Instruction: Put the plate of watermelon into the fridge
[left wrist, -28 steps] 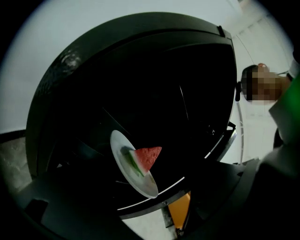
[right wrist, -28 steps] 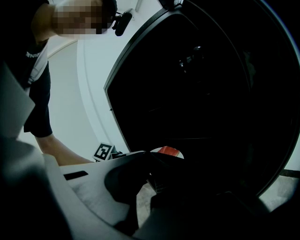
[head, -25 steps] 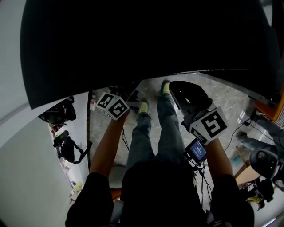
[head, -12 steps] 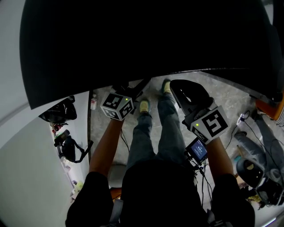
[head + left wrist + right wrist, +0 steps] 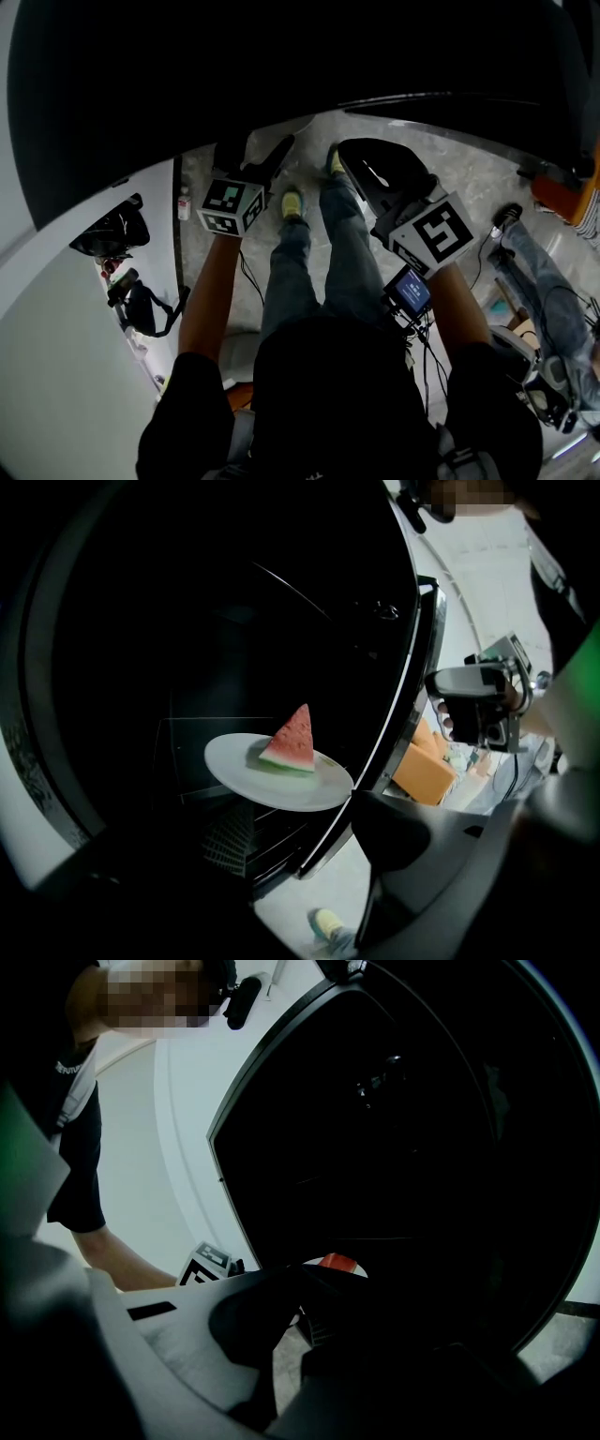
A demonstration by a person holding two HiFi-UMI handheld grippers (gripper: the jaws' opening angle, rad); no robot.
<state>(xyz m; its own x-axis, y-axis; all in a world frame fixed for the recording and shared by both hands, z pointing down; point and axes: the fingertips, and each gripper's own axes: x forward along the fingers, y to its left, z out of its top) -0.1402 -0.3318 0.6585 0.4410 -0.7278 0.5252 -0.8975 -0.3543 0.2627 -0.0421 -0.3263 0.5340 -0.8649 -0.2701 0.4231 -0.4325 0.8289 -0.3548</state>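
A white plate (image 5: 234, 763) with a watermelon wedge (image 5: 291, 744) stands level inside the dark open fridge (image 5: 141, 649), seemingly on a glass shelf. My left gripper (image 5: 253, 150) is open; its jaws have just been closing with nothing between them. One of its fingers (image 5: 398, 827) ends beside the plate's right rim. My right gripper (image 5: 361, 161) points at the fridge with its jaws together. In the right gripper view the wedge (image 5: 339, 1262) shows just over a finger (image 5: 258, 1316), and the plate's near rim is hidden there.
The fridge's shiny edge (image 5: 405, 682) runs down past the plate, with a drawer grille (image 5: 234, 841) beneath. My legs and shoes (image 5: 292, 202) stand before the fridge. Bags (image 5: 131, 300) lie on the floor at left. Another person's legs (image 5: 553, 300) and an orange object (image 5: 422, 772) are at right.
My left gripper has rolled and edged toward the fridge, so both its jaws now show in the head view. The right gripper has kept its place. The head view has shifted slightly.
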